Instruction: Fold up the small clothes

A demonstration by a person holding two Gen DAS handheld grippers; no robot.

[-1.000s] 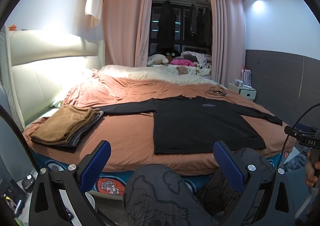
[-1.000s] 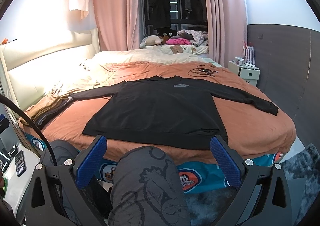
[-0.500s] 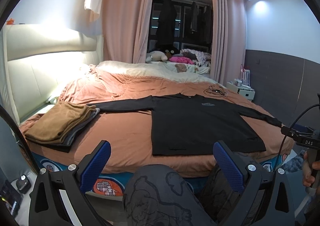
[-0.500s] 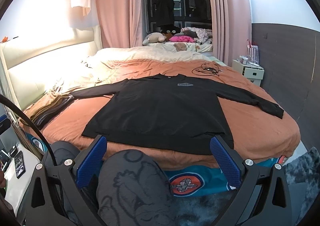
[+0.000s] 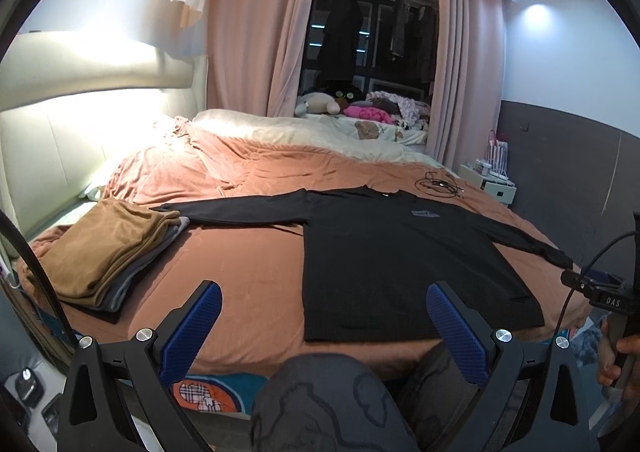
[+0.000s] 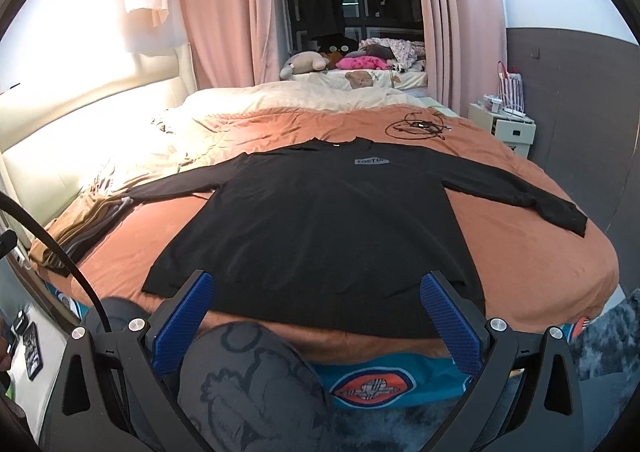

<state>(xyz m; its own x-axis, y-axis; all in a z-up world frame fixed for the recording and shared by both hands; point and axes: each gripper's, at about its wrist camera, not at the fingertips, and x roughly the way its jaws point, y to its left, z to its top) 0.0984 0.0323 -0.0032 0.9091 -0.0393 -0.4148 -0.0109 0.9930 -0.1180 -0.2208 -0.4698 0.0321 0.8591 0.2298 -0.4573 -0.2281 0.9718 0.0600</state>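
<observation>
Both grippers are closing in on the bed (image 5: 256, 276) now, a touch nearer and higher than a second ago, so the bedspread fills more of each view. The black long-sleeved shirt (image 6: 320, 228) lies flat and face up on the orange cover, sleeves spread out to either side, hem along the near edge just beyond the person's knee (image 6: 248, 380). The left gripper (image 5: 324, 322) hangs with its jaws spread wide and empty, short of the hem's left corner; the right gripper (image 6: 316, 306) is likewise released, its blue pads framing the hem from above. Neither touches cloth yet. Off to the left, a folded pile (image 5: 104, 252) of tan and grey garments sits near the headboard, its edge seemingly just meeting the shirt's left cuff, though the distortion makes that hard to call. This reads as the approach before a first fold: shirt laid out, nothing folded on it so far.
</observation>
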